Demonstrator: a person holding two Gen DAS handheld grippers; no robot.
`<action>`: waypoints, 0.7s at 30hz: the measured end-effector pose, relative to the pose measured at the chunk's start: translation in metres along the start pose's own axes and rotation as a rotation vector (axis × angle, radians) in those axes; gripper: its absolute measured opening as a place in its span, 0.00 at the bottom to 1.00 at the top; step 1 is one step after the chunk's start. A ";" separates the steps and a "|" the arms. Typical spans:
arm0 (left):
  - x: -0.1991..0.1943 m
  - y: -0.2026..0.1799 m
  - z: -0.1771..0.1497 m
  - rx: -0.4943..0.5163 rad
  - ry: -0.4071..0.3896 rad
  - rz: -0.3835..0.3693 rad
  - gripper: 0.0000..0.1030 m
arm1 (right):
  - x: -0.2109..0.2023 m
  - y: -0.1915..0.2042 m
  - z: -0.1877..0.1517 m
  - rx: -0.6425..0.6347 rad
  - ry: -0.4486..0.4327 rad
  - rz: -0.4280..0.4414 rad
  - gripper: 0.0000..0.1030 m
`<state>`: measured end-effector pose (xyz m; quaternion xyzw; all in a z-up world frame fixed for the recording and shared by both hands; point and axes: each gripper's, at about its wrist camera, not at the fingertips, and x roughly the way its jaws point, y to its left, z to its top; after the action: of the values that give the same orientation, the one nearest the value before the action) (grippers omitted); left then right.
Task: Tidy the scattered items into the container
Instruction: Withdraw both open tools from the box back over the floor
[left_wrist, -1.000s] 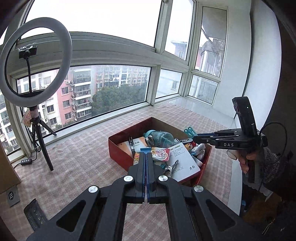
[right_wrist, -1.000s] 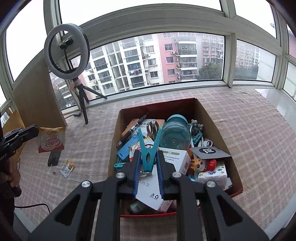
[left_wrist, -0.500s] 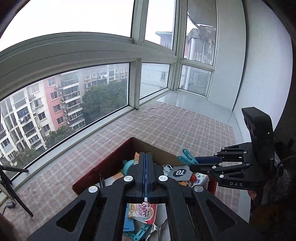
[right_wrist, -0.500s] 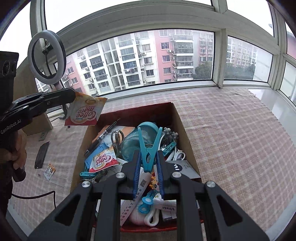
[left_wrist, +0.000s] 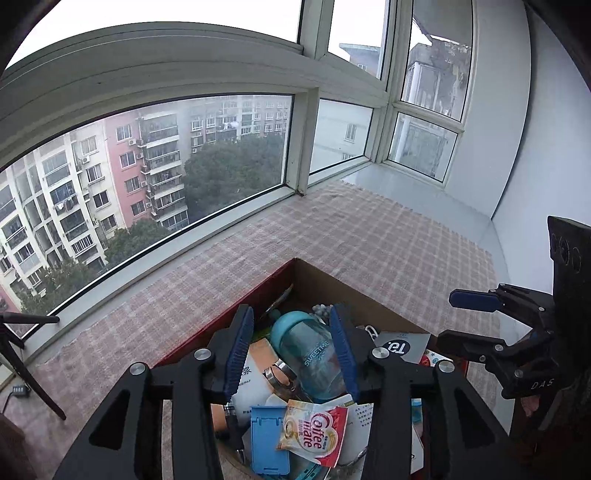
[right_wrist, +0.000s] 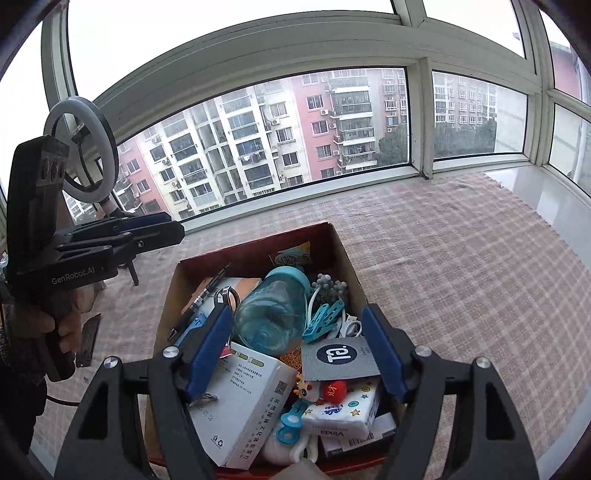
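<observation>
Both grippers — left gripper (left_wrist: 291, 354), right gripper (right_wrist: 301, 350) — spread-fingered above box (right_wrist: 255, 254).

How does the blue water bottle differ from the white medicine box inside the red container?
The water bottle is rounded, see-through blue plastic; the medicine box is flat-sided, opaque white card with printed text. The bottle lies farther from the right wrist camera, the box nearer. Both lie on their sides among the items in the container.
</observation>
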<state>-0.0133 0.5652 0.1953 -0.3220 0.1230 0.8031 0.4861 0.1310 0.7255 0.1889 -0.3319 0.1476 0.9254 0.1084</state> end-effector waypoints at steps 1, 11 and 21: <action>-0.002 0.000 -0.001 0.004 0.000 0.005 0.40 | -0.001 -0.001 -0.002 0.008 0.002 0.000 0.70; -0.039 0.006 -0.028 -0.021 0.010 0.037 0.40 | -0.025 0.003 -0.018 0.070 -0.021 -0.022 0.70; -0.104 0.017 -0.077 -0.040 0.012 0.111 0.41 | -0.049 0.035 -0.042 0.058 -0.034 -0.014 0.70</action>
<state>0.0360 0.4448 0.2012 -0.3291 0.1276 0.8292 0.4335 0.1823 0.6737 0.1961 -0.3135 0.1704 0.9255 0.1268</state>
